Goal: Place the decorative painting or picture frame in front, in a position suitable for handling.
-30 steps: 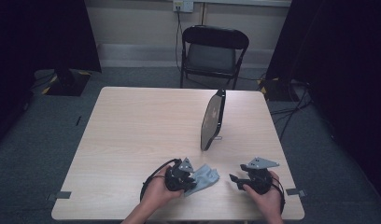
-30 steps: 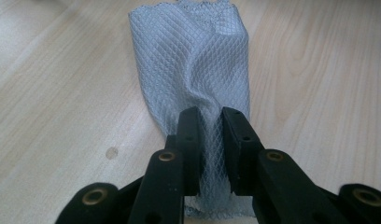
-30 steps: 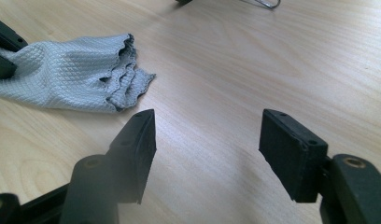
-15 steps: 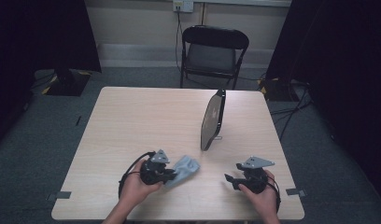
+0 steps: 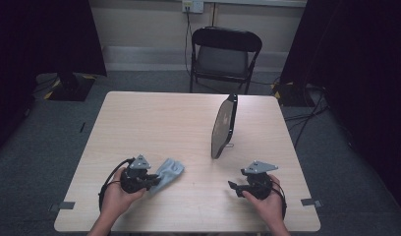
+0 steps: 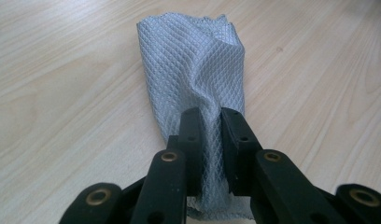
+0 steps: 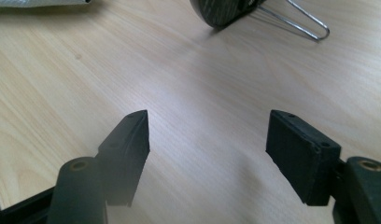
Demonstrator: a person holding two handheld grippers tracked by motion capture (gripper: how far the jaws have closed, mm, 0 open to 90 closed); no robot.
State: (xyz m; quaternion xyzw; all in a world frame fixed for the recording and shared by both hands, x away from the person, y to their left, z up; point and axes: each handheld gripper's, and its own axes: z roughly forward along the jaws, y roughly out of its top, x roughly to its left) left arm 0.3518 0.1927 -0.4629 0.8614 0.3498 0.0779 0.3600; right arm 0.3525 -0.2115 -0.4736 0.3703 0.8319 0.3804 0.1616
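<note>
Two grippers sit low at my edge of the table, one in each hand. My left gripper [image 5: 152, 179] is clenched on the grey cloth [image 5: 170, 170]: in the left gripper view the waffle-weave cloth [image 6: 198, 88] is pinched between the two black jaws, bunched into a fold at the tips and spreading out flat on the wood beyond them. From the high view the cloth lies on the near left part of the table [image 5: 154, 123], just ahead of my left hand [image 5: 117, 196], with its far end free on the surface.

Over on my right, the right gripper [image 5: 234, 186] holds nothing. Its jaws have just been opening and now stand wide apart, with only bare wood between them in the right gripper view [image 7: 207, 140]. My right hand [image 5: 267, 201] rests near the front right corner, well apart from the cloth.

Farther in, past the middle of the table, a dark oval mirror [image 5: 223, 125] stands upright on a thin wire stand [image 7: 303, 21], edge-on to me. Beyond the far edge, a black folding chair [image 5: 224, 56] faces the table.
</note>
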